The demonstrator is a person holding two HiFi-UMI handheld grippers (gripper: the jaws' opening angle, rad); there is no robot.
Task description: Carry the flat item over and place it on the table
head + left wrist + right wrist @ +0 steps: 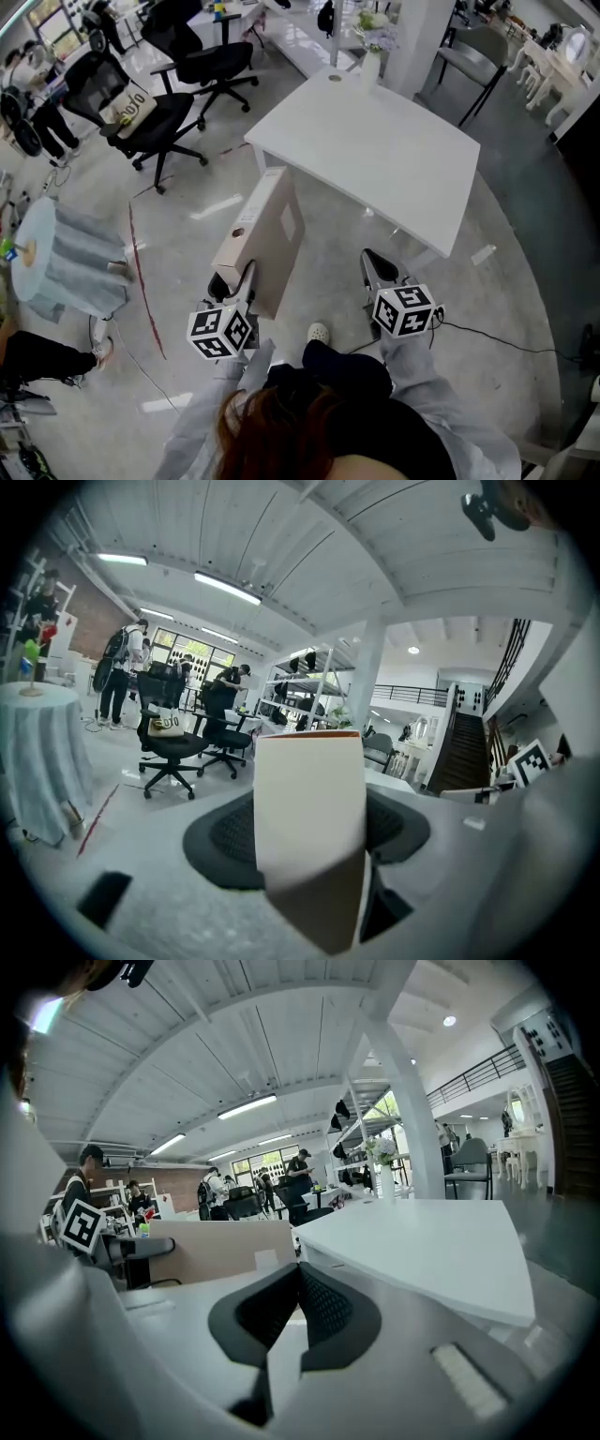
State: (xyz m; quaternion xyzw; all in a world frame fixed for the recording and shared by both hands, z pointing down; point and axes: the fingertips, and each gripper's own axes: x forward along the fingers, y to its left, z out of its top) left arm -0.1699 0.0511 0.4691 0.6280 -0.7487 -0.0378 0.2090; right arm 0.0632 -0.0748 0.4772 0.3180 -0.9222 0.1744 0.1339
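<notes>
Far left: round table w/ grey cloth (66, 262), then black office chairs (141, 112). Next, left gripper (232, 281): jaws spread wide & clamped on the near end of the flat box (267, 230), pads pressing both broad faces. Box is in the air, on edge, long side pointing toward the white table (375, 150); its far end is near the table's corner but not over the top. Looks like stiff beige cardboard w/ smooth faces, prob. light. It's long, though, so held at one end it'll likely lever on the pads & could slip or swing; a 2nd hold nearer the middle would steady it. Right gripper (377, 267): jaws closed together, nothing in them, well apart from the box, by the table's near edge.
</notes>
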